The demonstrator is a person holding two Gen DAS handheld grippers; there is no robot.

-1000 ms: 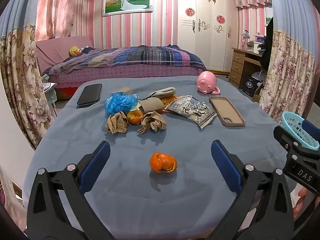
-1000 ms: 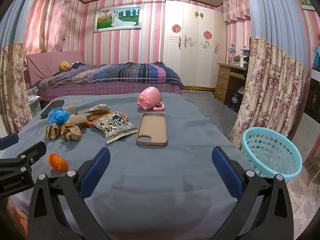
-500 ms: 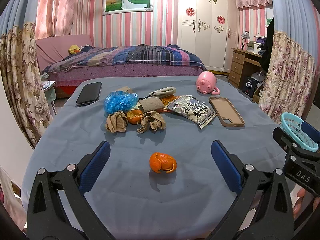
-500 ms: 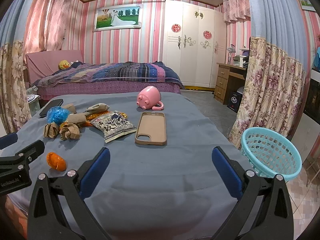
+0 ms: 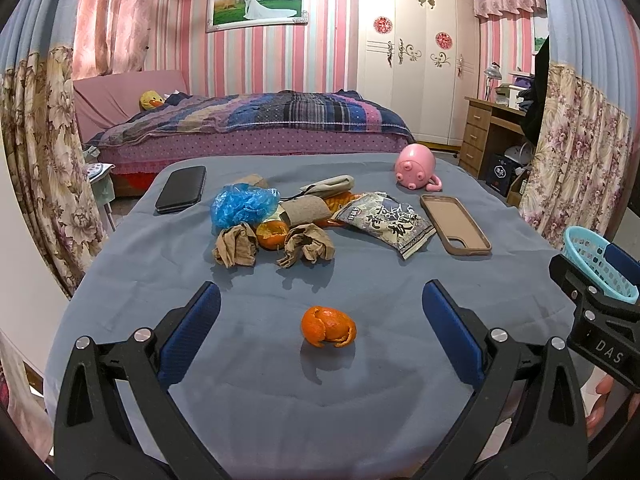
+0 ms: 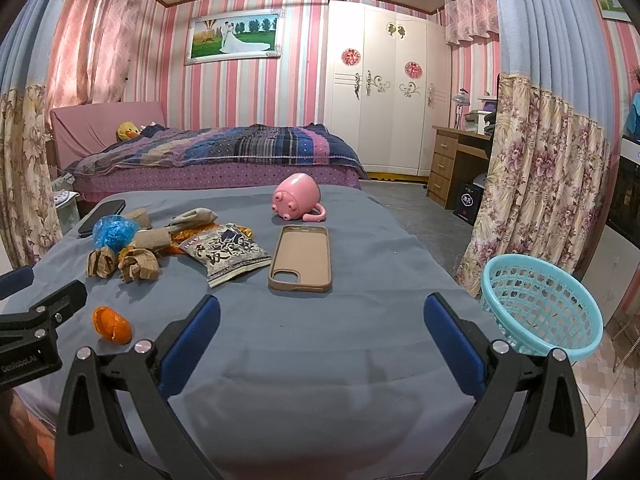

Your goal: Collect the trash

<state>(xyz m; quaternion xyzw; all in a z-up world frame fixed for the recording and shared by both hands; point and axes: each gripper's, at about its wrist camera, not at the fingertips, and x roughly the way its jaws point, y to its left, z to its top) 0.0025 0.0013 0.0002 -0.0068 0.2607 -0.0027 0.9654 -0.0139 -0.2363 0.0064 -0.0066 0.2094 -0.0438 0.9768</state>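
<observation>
While both tools hover low over the near edge of the table (image 5: 168, 280), I record the left gripper (image 5: 320, 312) with its blue pads spread wide and nothing between them. A lone orange peel (image 5: 329, 327) lies on the grey cloth directly ahead, between the two pads but touching neither, with bare cloth on every side of it. My right gripper (image 6: 320, 316) is likewise spread and empty, facing open cloth short of the tan phone case (image 6: 302, 259).

Farther back sits the trash cluster: two crumpled brown papers (image 5: 236, 245) flanking a second peel (image 5: 272, 234), a blue plastic wad (image 5: 243, 209) behind them, a cardboard tube (image 5: 306, 211), and a printed snack packet (image 5: 386, 224) just beside the phone case. A black phone (image 5: 181, 189) rests near the far left edge, well apart from the cluster; a pink pig-shaped mug (image 6: 297, 197) lies tipped near the far edge.

Off the table's right edge, lower than the cloth, stands the turquoise basket (image 6: 540, 306) over tiled floor. Between the near peel and the cluster I see a clear strip of cloth. From the left view, the right tool's black frame partly covers the basket.
</observation>
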